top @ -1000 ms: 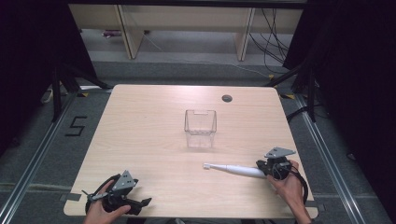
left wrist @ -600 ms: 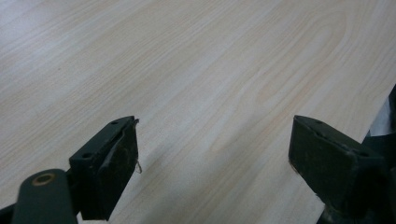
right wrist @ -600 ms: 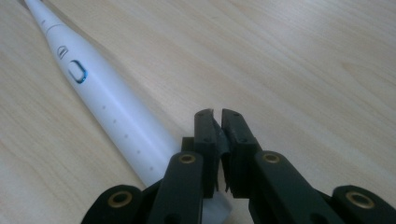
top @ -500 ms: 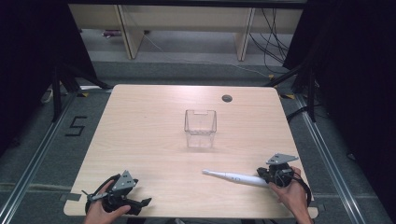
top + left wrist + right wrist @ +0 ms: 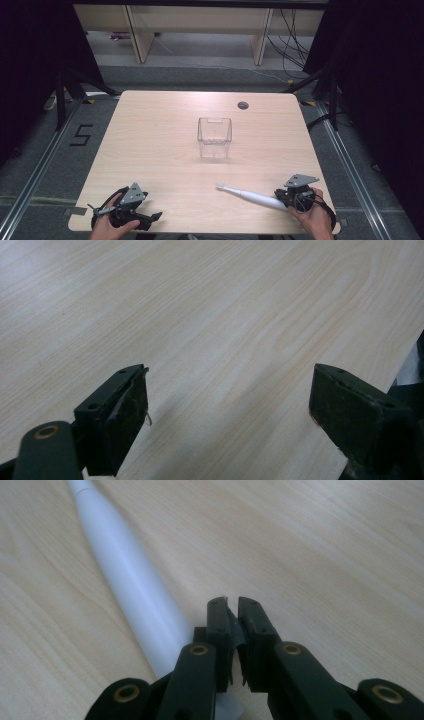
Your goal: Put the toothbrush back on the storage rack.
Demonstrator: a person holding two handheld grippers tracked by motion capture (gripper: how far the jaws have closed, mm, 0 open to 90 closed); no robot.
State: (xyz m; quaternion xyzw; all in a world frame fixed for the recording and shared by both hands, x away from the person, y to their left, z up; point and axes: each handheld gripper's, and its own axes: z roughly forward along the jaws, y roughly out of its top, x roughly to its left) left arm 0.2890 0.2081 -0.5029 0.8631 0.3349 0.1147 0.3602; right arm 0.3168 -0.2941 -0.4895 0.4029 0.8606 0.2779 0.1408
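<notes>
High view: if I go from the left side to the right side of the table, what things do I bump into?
Left gripper → clear plastic box → white toothbrush → right gripper.

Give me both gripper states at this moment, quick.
Left gripper: open, nothing between its jaws, above bare table.
Right gripper: shut, empty; the white toothbrush lies beside its jaws, not between them.

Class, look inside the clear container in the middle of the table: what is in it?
Nothing can be seen inside the clear container; the table shows through its walls. The white toothbrush lies outside, near the right gripper.
</notes>
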